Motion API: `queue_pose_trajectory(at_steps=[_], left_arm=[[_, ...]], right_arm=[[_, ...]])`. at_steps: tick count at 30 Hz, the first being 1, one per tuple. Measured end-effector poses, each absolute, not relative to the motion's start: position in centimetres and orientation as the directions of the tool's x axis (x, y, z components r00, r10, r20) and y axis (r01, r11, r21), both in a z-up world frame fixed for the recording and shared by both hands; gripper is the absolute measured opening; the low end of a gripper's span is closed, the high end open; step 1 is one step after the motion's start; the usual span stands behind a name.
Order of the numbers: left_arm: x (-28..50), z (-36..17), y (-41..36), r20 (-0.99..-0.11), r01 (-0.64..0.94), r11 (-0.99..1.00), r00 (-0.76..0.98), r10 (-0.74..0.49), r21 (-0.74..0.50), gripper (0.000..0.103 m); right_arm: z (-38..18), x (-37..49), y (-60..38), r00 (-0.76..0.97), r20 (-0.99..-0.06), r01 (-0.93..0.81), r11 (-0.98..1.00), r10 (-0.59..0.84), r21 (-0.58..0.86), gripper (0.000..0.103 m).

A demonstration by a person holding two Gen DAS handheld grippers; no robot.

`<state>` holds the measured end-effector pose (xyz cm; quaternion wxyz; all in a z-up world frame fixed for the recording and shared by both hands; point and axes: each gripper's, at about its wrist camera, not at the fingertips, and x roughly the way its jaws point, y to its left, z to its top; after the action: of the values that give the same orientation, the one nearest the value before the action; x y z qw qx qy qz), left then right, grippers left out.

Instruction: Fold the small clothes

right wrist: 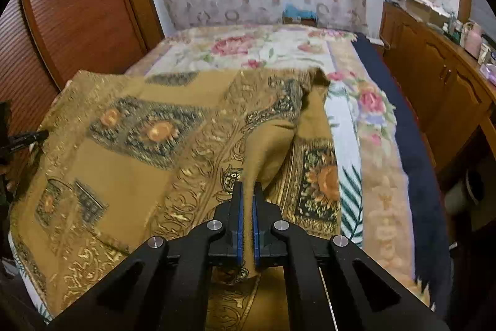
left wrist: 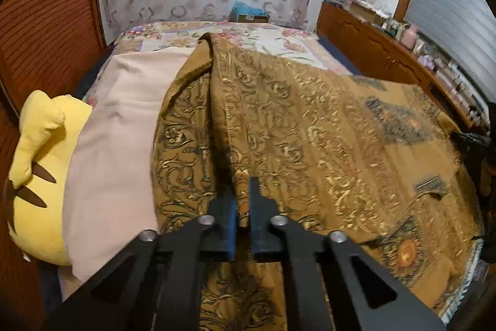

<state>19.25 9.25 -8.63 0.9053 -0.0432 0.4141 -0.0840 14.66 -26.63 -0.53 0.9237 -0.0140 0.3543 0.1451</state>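
Two grippers, one ochre patterned cloth, each gripper pinching a raised fold of it.

The left gripper point(left wrist: 243, 203) is clamping a ridge of the ochre patterned cloth point(left wrist: 310, 129) between narrow jaws; the right gripper point(right wrist: 247, 207) is clamping a second ridge likewise. The cloth is lying spread over one floral bedspread point(right wrist: 248, 48). One yellow plush toy point(left wrist: 40, 163) and one pale pillow point(left wrist: 117, 138) are sitting beside the cloth's left edge. One wooden cabinet point(right wrist: 434, 76) is standing well apart.

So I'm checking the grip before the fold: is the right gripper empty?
No: the right gripper has its jaws shut on a raised ridge of the brown patterned cloth, which runs up between the blue pads.
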Motion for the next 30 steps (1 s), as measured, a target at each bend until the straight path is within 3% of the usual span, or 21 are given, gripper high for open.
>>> queue_pose_trajectory(at_steps=[14, 30], left_arm=[[14.4, -3.0, 9.0, -0.612, 0.127, 0.980, 0.767, -0.194, -0.152, 0.005], [7.4, -2.8, 8.3, -0.575, 0.125, 0.982, 0.797, -0.185, -0.142, 0.005]], right_arm=[[3.0, 10.7, -27.1, 0.804, -0.530, -0.289, 0.956, 0.271, 0.051, 0.003], [2.2, 3.1, -28.0, 0.817, -0.510, -0.302, 0.953, 0.268, 0.017, 0.003]])
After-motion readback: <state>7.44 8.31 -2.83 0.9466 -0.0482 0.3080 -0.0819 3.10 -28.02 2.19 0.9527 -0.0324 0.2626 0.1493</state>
